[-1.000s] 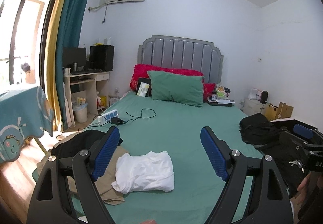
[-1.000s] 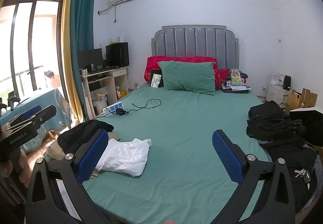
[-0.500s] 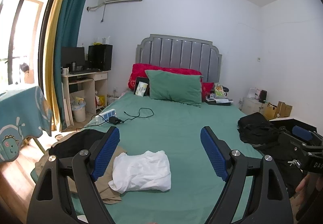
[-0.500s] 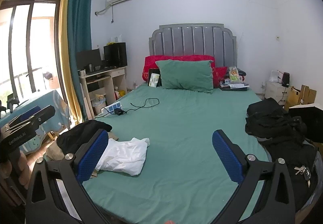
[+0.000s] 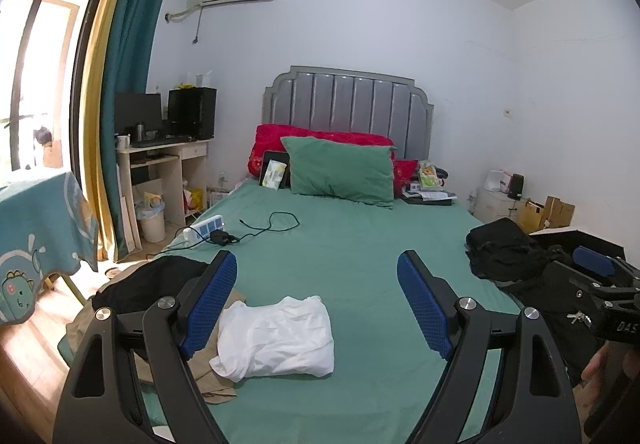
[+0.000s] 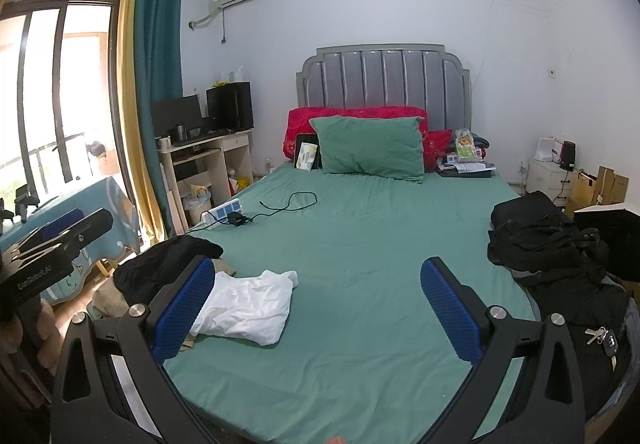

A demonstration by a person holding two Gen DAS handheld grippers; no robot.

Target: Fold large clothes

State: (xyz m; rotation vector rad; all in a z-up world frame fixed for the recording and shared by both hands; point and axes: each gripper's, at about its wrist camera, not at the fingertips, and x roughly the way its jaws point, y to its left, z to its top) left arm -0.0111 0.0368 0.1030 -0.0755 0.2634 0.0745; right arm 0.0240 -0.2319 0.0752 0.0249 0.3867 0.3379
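- The left claw (image 5: pixel 316 308) was held spread wide above the foot of the bed (image 5: pixel 360 252), with nothing between its blue pads (image 5: pixel 210 308).
- The right claw (image 6: pixel 318 310) was likewise seen released and empty, over the same green sheet.
- A crumpled white garment (image 5: pixel 280 336) was found on the bed's near left part, below and between the left claw's fingers, nearer the left one and untouched by either.
- In the right wrist view the white garment (image 6: pixel 248 308) was seen just beside the right claw's left finger, partly hidden behind it.
- A tan garment (image 5: pixel 208 372) was seen under the white one's left edge, with a black garment (image 5: pixel 152 284) beyond it at the bed's left edge.
- A pile of black clothes (image 6: pixel 544 240) was seen on the bed's right side, well apart from the white garment.
- On the right claw's body, at the left wrist view's right edge, the letters "DAS" were read; the rest was cut off.
- White lettering was noted on the left claw's body in the right wrist view, too blurred to be read surely.
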